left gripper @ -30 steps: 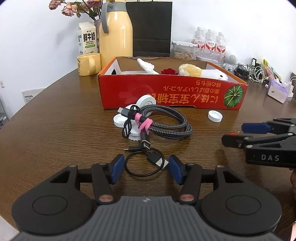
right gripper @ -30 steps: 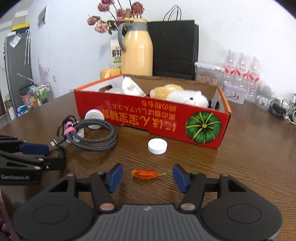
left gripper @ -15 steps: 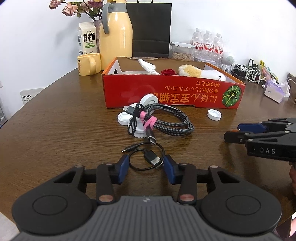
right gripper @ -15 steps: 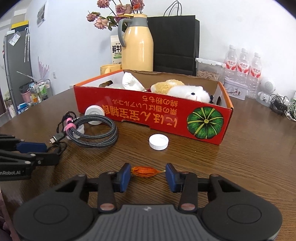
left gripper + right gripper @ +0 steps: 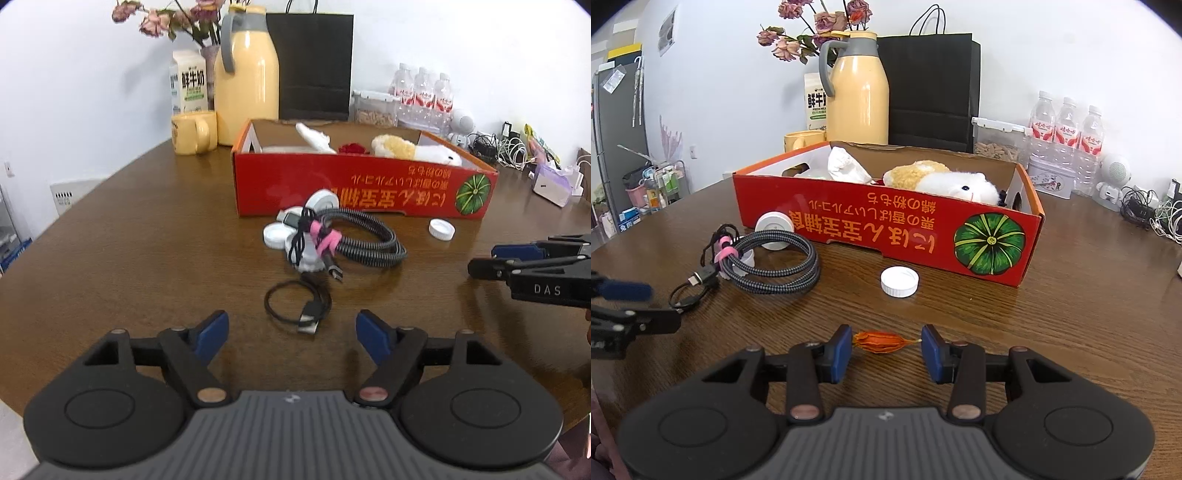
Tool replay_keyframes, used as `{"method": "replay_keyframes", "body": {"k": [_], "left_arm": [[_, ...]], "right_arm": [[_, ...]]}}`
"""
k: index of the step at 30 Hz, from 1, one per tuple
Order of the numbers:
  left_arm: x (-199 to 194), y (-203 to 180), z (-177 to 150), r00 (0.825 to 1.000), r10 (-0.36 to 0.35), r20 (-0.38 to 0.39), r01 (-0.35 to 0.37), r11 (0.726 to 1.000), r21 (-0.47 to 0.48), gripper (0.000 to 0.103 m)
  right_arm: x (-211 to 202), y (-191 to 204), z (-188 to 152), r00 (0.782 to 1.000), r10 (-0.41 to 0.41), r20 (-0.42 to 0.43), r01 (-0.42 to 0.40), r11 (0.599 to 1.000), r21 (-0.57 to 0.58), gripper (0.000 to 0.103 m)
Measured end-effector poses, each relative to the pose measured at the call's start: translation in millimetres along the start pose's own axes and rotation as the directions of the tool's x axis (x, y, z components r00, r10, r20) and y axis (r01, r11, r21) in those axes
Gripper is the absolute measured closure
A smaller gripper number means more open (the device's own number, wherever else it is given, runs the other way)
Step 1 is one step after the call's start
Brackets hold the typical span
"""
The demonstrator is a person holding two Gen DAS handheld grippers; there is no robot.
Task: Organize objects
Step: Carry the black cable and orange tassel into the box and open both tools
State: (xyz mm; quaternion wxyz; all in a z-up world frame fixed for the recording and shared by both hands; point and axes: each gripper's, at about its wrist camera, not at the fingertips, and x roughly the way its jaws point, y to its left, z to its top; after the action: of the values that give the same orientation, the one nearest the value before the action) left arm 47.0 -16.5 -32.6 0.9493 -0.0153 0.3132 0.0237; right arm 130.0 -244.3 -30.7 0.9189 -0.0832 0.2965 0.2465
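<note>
My right tongs (image 5: 884,349) stand partly spread around a small orange dried flower (image 5: 881,341), a papery, ribbed bud lying flat on the wooden table (image 5: 1071,314). Its long axis runs from nine to three o'clock, thin stem tip towards three. The left blue pad looks to touch the bud's blunt end; the right pad is just beside the stem tip, and I cannot tell whether it presses.

My left tongs (image 5: 291,332) have just been opening and now stand wide, nothing between the pads. Just beyond them at twelve o'clock lies a thin black cable (image 5: 295,304), coiled in a loose ring, its flat plug pointing back at me.

Further at twelve sits a thick braided cable (image 5: 364,240), looped and tied with a pink strap, resting on white plastic lids (image 5: 275,234). Another ridged white cap (image 5: 899,281) lies alone at one o'clock of the right tongs.

Beyond is a red cardboard box (image 5: 886,229) with a green pumpkin print, holding a fluffy plush toy (image 5: 945,181).
</note>
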Motion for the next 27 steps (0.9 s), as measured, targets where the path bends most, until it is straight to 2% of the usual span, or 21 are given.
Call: {"method": "replay_keyframes", "body": {"k": [5,8,9,10,12,13,21,27], "left_arm": [[13,-3,8,1.000,0.018,-0.003,-0.018,1.000,-0.003,0.025],[23,-3,9,0.999,0.027,-0.021,-0.027,0.999,-0.018,0.030],[25,-3,9,0.999,0.029,-0.023,-0.029,0.999,-0.024,0.036],[25,-3,9,0.999,0.036,-0.016,-0.036,0.999,-0.021,0.047],[23,-3,8,1.000,0.029,-0.010,-0.029,0.999,-0.021,0.060],[22,-1,8,1.000,0.021,-0.011,-0.021,0.999,-0.024,0.062],[9,9,3,1.000,0.004,-0.006,-0.004,0.999,-0.032,0.067],[-6,14,13,0.999,0.004,0.053,-0.004,1.000,-0.019,0.067]], "right_arm": [[-1,1,0,1.000,-0.001,0.001,0.001,1.000,0.000,0.063],[-2,2,0,1.000,-0.002,0.001,0.002,1.000,-0.001,0.063],[-2,2,0,1.000,-0.002,0.002,0.002,1.000,-0.001,0.063],[-2,2,0,1.000,-0.002,0.002,0.002,1.000,0.000,0.063],[-2,2,0,1.000,-0.001,0.003,0.001,1.000,0.000,0.063],[-2,2,0,1.000,-0.001,0.003,0.001,1.000,0.000,0.063],[-4,4,1,1.000,0.000,0.006,0.000,1.000,-0.003,0.063],[-5,8,6,1.000,0.000,0.017,0.001,1.000,-0.010,0.063]]}}
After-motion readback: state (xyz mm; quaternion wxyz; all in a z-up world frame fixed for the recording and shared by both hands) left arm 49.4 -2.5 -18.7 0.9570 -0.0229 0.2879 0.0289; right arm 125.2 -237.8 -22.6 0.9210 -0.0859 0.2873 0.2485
